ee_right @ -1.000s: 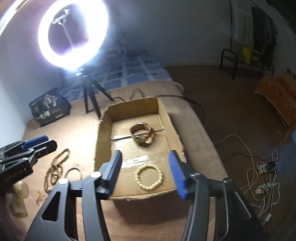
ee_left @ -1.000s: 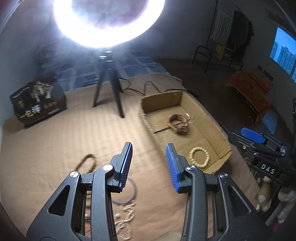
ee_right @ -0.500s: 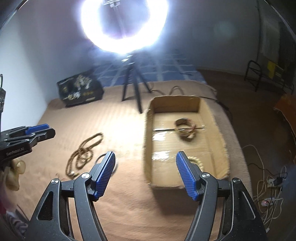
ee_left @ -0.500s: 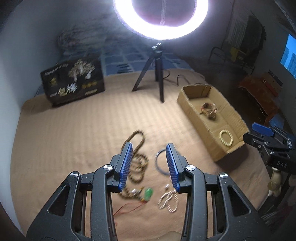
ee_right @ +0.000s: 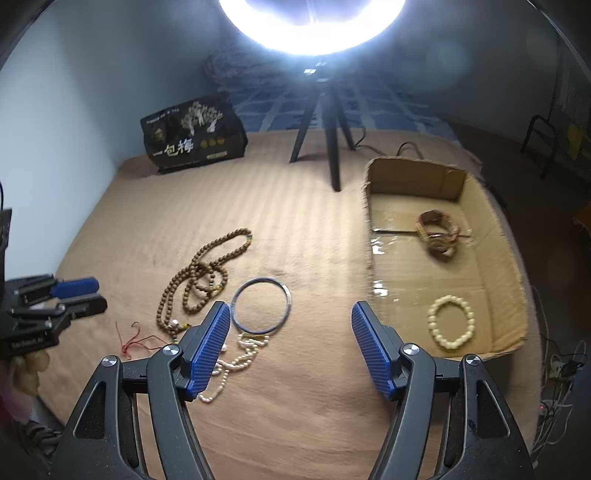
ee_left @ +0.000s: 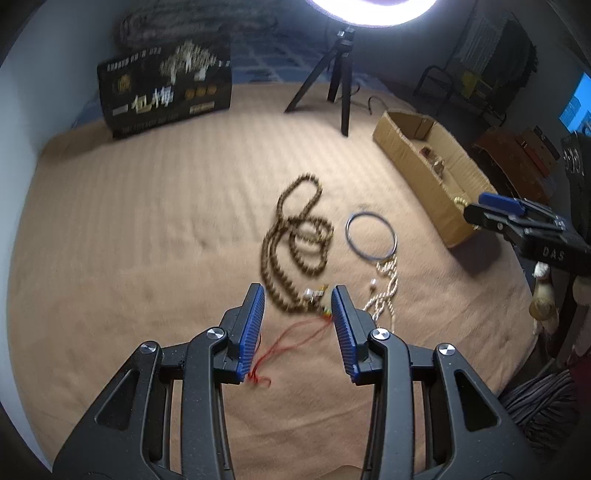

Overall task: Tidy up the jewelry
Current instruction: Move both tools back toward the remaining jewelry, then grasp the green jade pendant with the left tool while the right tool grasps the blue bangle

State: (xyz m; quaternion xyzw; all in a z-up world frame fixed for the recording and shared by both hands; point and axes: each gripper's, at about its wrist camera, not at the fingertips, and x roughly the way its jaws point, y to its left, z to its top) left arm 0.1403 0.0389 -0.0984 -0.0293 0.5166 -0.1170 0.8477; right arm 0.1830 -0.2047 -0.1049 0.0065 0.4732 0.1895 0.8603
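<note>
In the left wrist view the brown bead necklace is smearing with motion blur, so its single beads are hard to make out, and the ring light is running off the top edge with only its lower arc showing. The cardboard box is showing mostly its near wall there, hiding most of its contents. In the right wrist view the left finger is covering part of the pearl strand.

The left gripper is hovering low over the tan blanket, jaws spread and holding nothing. The necklace's lower end with its small charms is lying just ahead, between the 2 fingertips, and its red cord is trailing back between the jaws toward the left finger. The blue bangle is lying ahead and to the right of the jaws, touching the pearl strand.

The right gripper is hanging with jaws wide apart, empty. The bangle is lying just ahead of its left finger; the box is sitting ahead to the right, holding a cream bead bracelet near its front wall and a brown woven bracelet farther back. A black printed box and the tripod are standing far ahead.
</note>
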